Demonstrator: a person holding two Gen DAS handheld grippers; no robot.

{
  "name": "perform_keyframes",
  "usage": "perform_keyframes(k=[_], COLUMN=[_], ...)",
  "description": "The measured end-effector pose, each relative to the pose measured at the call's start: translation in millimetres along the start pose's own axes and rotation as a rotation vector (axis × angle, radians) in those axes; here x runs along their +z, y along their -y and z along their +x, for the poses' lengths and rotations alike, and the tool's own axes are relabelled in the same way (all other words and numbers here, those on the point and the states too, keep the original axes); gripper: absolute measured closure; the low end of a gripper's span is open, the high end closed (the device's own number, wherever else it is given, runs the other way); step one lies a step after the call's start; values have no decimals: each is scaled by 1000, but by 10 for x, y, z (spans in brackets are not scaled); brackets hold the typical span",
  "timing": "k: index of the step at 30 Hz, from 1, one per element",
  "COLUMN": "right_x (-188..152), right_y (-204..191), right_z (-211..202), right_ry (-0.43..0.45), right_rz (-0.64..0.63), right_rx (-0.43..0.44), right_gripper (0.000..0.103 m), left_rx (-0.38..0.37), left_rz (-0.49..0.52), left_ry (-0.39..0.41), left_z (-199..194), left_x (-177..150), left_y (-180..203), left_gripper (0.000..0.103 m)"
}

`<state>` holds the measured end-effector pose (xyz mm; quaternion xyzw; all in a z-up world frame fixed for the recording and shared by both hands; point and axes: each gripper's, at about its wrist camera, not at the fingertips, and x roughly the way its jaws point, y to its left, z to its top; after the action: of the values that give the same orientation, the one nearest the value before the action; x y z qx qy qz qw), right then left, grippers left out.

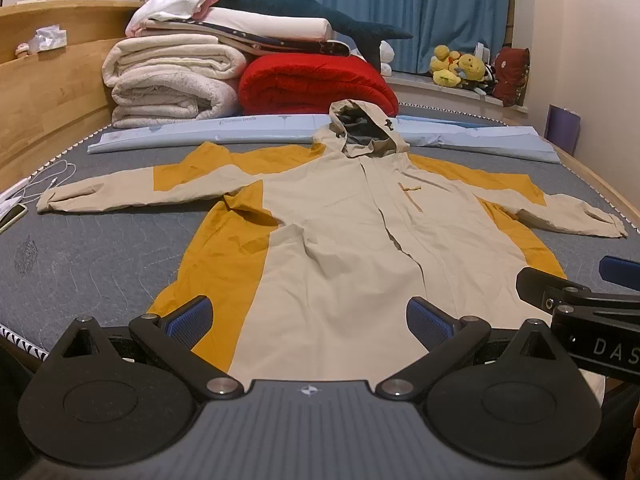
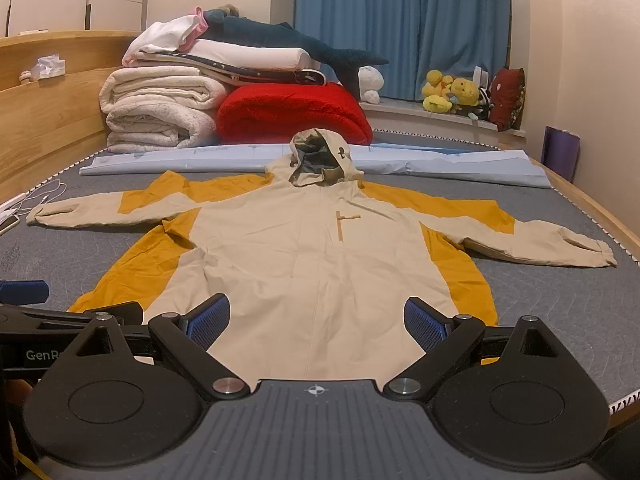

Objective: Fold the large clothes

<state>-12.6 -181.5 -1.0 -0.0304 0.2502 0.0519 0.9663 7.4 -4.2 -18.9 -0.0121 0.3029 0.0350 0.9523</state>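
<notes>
A beige and mustard hooded jacket (image 1: 340, 220) lies flat, front up, on the grey mattress (image 1: 88, 248), sleeves spread to both sides and hood at the far end. It shows the same way in the right wrist view (image 2: 312, 248). My left gripper (image 1: 308, 322) is open and empty, hovering over the jacket's hem. My right gripper (image 2: 316, 322) is open and empty over the hem as well, to the right of the left one. The right gripper's fingers (image 1: 568, 292) show at the right edge of the left wrist view.
Folded white blankets (image 1: 172, 84), a red blanket (image 1: 316, 84) and a plush shark (image 1: 304, 8) are stacked at the far end. A light blue folded sheet (image 1: 256, 130) lies behind the hood. A phone and white cable (image 1: 36, 188) lie at the left. Wooden bed frame (image 1: 48, 92) on the left.
</notes>
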Motion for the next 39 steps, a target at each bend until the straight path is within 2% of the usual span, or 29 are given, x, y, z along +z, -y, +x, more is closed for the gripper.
perform_keyframes(k=[39], right_x=[20], right_y=[9], right_z=[14], right_ry=[-8], right_rz=[1], right_rx=[1], right_gripper=[9], left_rx=[-1], left_rz=[-3], left_ry=[-8], left_z=[27], left_x=[-20], left_y=[10], left_gripper=[0])
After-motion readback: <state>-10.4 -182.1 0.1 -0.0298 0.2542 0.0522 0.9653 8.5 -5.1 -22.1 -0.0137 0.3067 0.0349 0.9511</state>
